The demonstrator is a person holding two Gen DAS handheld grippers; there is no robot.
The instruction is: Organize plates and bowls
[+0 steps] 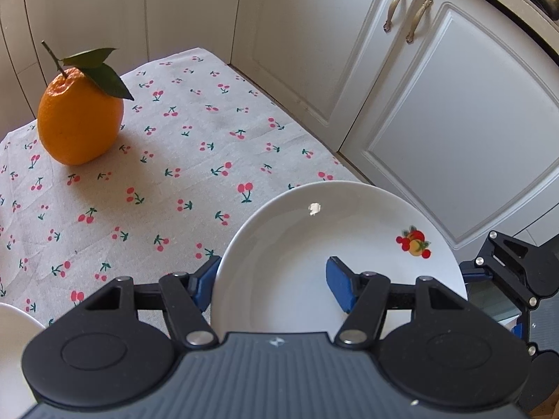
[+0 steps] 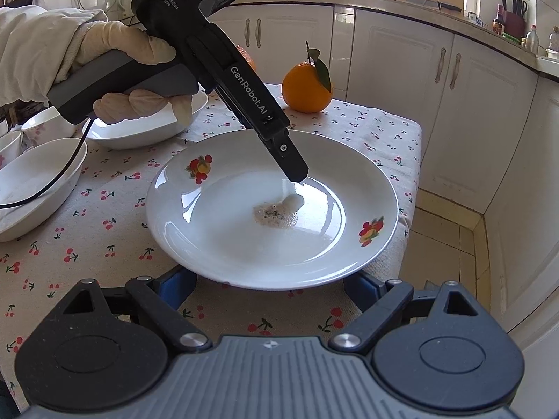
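Cupboards: cream doors wrap the corner behind the table; backdrop only.

Tablecloth: cherry print, covers the whole table. The crockery sits toward one end, the far end is kept for fruit.

Plate: white, with fruit decals on the rim, at the table corner nearest the cupboards. This is the piece being worked. Its edge hangs slightly past the table, which probably gives a finger room to get underneath.

Bowls: one wide bowl at the left edge of the right wrist view, another behind the gloved hand. Both are well apart from the plate, likely waiting their turn.

Left gripper: angled steeply down onto the plate's far rim. One blue pad lies on the plate's upper face; the other is half hidden behind the rim, apparently below it. Fingers drawn in, so I read it as pinched on the rim, though the lower contact is not visible.

Right gripper: fingers spread wide, both pads tucked just under the near rim, not squeezing. Looks placed to support the plate from the opposite side while it is lifted.

Orange: upright, with stem and leaf, clear of the work.

Residue: a small speckled patch at the plate's centre; keeping the plate level makes sense.
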